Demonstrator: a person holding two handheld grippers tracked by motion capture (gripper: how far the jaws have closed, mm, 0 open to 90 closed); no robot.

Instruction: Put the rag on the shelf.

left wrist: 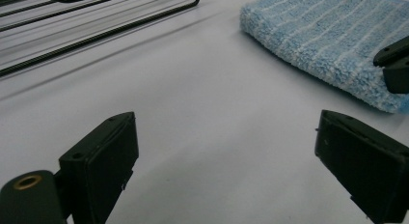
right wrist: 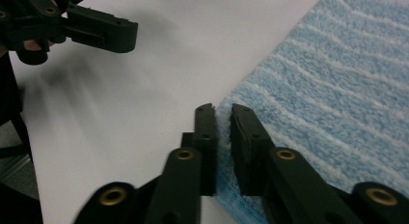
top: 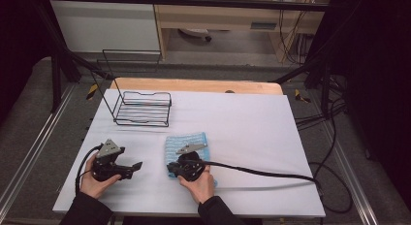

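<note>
White bench (top: 252, 133), broad and flat, carrying everything. Toward its far left corner, a black wire rack (top: 143, 108), standing apart from the rest.

Nearer the front edge, a little left of centre, a folded blue towel (top: 186, 142) with pale stripes, lying flat on the bench, its fluffy nap clear in both gripper views. Well clear of the rack, just right of the left tongs.

Right tongs (top: 180, 169) at the towel's near left edge, held in a hand (top: 198, 185) reaching in from the bottom, cable trailing off to the right. In the right gripper view, jaws standing nearly closed with a narrow gap, the towel's edge caught in that gap; pads close against the nap on both sides, though whether pressing firmly cannot quite be told.

Left tongs (top: 133, 168) low over bare bench to the left of the towel, held in the other hand (top: 97, 184). Jaws spread wide in the left gripper view, nothing between them but white surface, pointing toward the towel.
</note>
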